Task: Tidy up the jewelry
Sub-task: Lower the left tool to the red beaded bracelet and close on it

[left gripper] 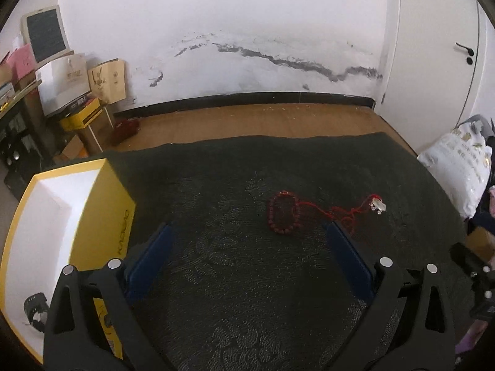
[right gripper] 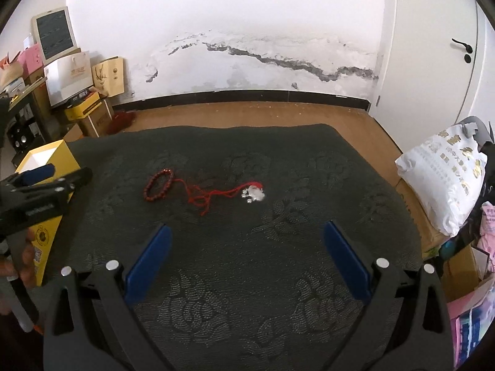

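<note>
While both tools hover over the dark patterned cloth, the left gripper has its blue fingers spread wide with nothing between them, and the right gripper is spread just the same. A red bead bracelet lies toward the cloth's middle, a tangled red cord trailing from just beside it to a small silver charm. At the cloth's left edge stands an open yellow box, white inside, with a dark item in it
</note>
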Available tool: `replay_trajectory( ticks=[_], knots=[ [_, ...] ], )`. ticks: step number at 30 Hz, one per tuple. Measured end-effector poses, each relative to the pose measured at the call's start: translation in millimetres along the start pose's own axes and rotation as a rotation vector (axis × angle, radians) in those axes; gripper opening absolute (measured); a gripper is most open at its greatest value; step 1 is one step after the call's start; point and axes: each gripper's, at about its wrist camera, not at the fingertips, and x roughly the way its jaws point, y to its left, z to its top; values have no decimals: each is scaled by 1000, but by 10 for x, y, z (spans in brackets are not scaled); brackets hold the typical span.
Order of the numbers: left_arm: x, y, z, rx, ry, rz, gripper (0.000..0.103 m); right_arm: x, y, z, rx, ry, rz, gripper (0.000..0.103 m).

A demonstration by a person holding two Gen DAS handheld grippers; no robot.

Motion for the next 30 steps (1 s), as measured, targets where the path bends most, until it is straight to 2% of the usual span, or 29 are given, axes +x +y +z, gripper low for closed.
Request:
replay_trajectory(
  ticks=[6,11,18,20,22,26,29,30],
  knots=[
    [303,-93,-26,-6,51,-2,96,19,-3,18,-14,-3,25,95],
    [772,-246,-11,51,74,34,96,78,14,10,-21,19,48,95],
    [1319,-65,45,-21,139,80,96,141,-38,17,-20,38,53,95],
    [1492,-13,20,-30,179,75,94,151,-66,13,-17,41,50,95],
    [1608,-15,-18,-20,206,66,88,165,-88,14,-17,45,47,95],
    [1621,-100,-32,26,164,57,86,215,-119,40,-11,51,41,95],
    [1614,-128,-37,22,145,8,66,287,-148,68,6,63,47,95],
    [1595,-182,-39,52,137,0,53,305,-154,80,10,66,48,95]
  ],
)
